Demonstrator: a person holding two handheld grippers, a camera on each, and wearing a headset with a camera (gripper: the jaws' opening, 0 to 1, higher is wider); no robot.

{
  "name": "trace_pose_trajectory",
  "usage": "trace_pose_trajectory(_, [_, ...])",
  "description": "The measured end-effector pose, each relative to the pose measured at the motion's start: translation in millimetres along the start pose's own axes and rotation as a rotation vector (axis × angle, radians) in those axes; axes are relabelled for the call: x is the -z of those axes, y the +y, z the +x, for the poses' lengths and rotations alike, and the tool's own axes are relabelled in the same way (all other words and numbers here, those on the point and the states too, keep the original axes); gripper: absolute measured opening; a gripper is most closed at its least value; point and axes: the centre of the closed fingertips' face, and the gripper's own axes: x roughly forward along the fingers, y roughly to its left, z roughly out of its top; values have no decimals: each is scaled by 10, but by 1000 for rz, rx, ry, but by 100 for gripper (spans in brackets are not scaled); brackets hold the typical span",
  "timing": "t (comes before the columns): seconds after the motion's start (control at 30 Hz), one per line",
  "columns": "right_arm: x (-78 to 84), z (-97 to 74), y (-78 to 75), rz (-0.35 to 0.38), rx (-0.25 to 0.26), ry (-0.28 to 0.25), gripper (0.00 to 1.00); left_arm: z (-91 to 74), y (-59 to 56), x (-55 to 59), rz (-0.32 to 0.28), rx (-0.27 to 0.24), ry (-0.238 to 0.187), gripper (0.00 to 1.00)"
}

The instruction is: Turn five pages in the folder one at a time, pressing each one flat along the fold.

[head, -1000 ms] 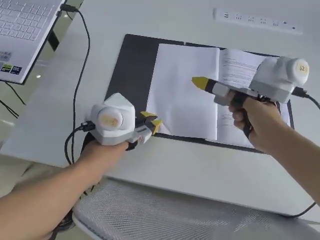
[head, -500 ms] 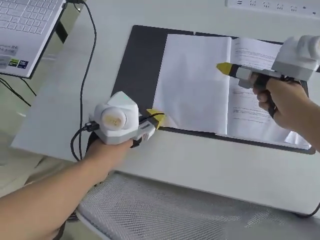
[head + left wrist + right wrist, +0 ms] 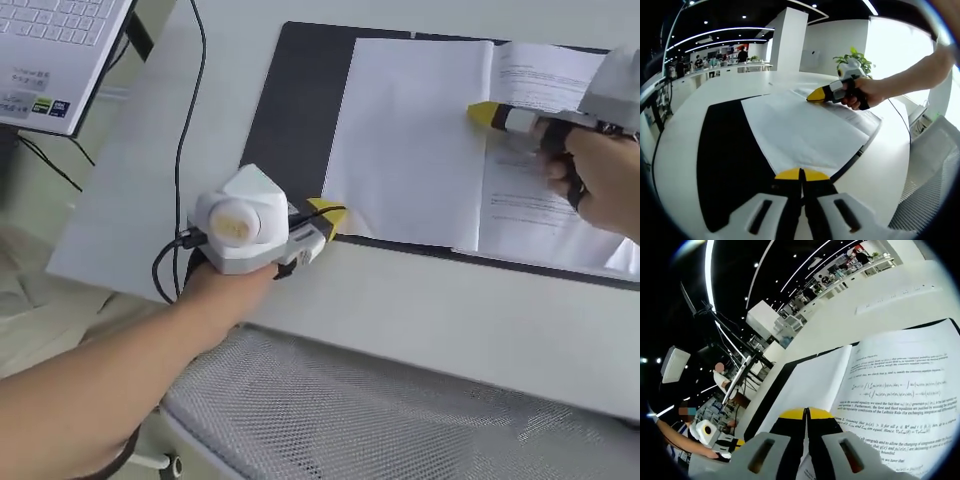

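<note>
A black folder (image 3: 295,110) lies open on the white table. On its left side lies a blank white page (image 3: 410,140), on its right a printed page (image 3: 530,200). My left gripper (image 3: 327,212) is shut, its yellow tips (image 3: 801,174) touching the near left corner of the blank page (image 3: 800,130). Whether paper sits between the jaws I cannot tell. My right gripper (image 3: 482,114) is shut too and points its tips (image 3: 806,413) at the fold between the blank page (image 3: 805,385) and the printed page (image 3: 900,385).
A laptop (image 3: 50,50) sits at the table's far left, with a black cable (image 3: 185,100) running past the folder to the left gripper. A mesh chair seat (image 3: 400,400) lies below the table's near edge. A plant (image 3: 852,57) stands beyond the table.
My right gripper has slid across the blank page to the fold. The left gripper has stayed at the page's near corner. The camera has shifted, so the folder sits higher and further right.
</note>
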Motion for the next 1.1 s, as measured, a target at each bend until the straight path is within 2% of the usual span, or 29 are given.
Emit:
trace_pose_trajectory(0.17, [-122,92,-173,33,-3,-22,0,16,19,12,-6,-2,-2,0])
trace_pose_trajectory(0.37, [-278,189,-303,29,8,-33,0,25,27,18,-11,0,-7,0])
trace_pose_trajectory(0.8, [-563,314,-479,55,36,-103,0,36,34,20,-11,1,-10,0])
trace_pose_trajectory(1.1, [-747,435,-603,76,57,-123,0,34,30,19,-10,0,-10,0])
